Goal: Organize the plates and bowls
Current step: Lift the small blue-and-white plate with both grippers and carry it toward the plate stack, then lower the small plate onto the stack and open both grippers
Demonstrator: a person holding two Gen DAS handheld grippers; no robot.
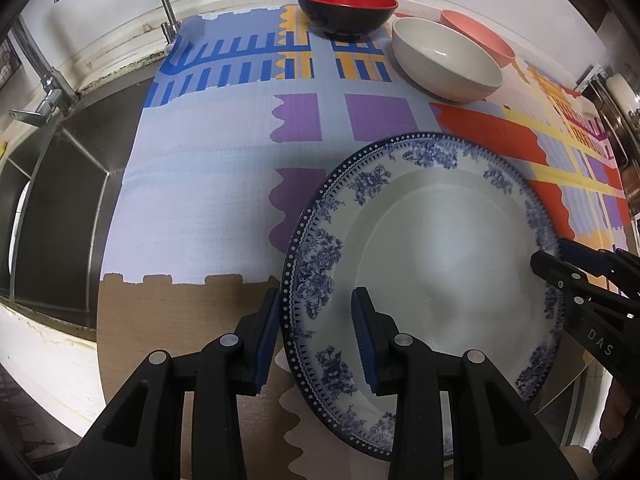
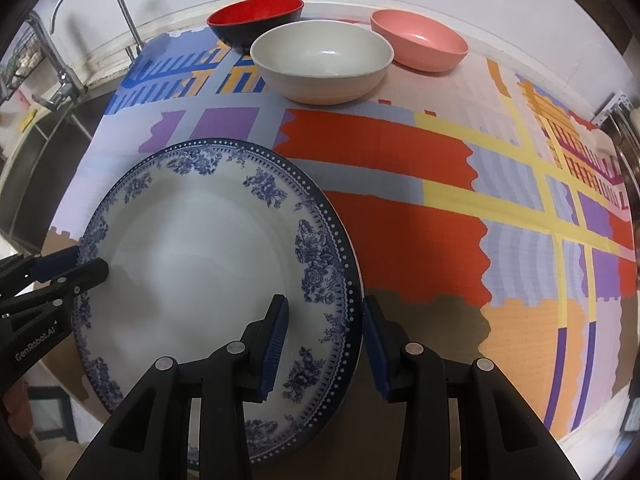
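On the right claw (image 1: pixel 560 258) "DAS", on the left claw (image 2: pixel 90 264) "GenRobot.AI", both clamped on the plate (image 2: pixel 208 248).

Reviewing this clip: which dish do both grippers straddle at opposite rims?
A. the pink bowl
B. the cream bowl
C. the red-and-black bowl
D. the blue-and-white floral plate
D: the left gripper and right gripper each have the blue-and-white floral plate's rim between their fingers; the three bowls sit untouched at the back.

Patterned mat (image 2: pixel 400 168), steel sink (image 1: pixel 60 200), tap (image 2: pixel 100 12)
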